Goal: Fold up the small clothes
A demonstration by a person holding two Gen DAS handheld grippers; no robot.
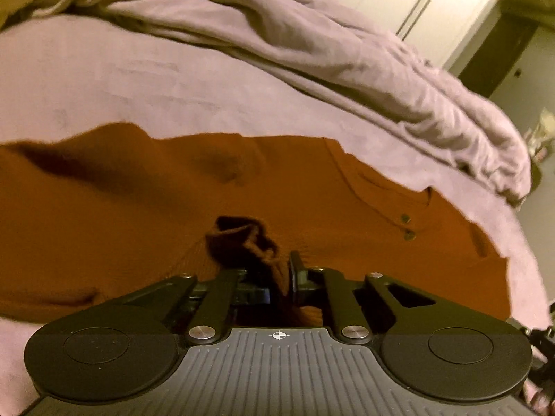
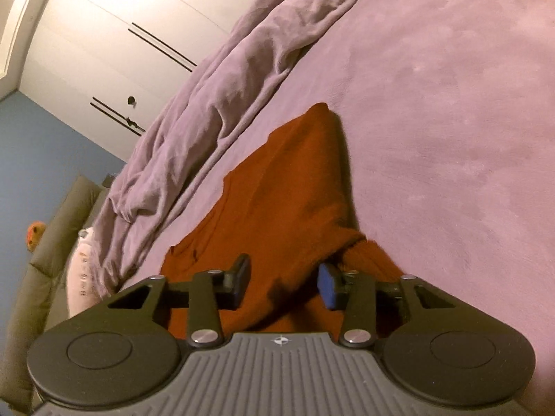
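A rust-orange small shirt (image 1: 173, 201) with two buttons at its neck lies spread on a mauve bed sheet (image 1: 138, 79). My left gripper (image 1: 277, 270) is shut on a bunched fold of the shirt's near edge. In the right wrist view the same shirt (image 2: 288, 190) runs away from me in a wedge. My right gripper (image 2: 284, 280) is open, its jaws apart with shirt fabric lying between them; the blue pad (image 2: 327, 286) shows on the right finger.
A crumpled mauve duvet (image 1: 312, 45) lies along the far side of the bed, also in the right wrist view (image 2: 215, 90). White wardrobe doors (image 2: 114, 45) stand beyond. A grey sofa (image 2: 45, 260) with a pink cushion sits past the bed's edge.
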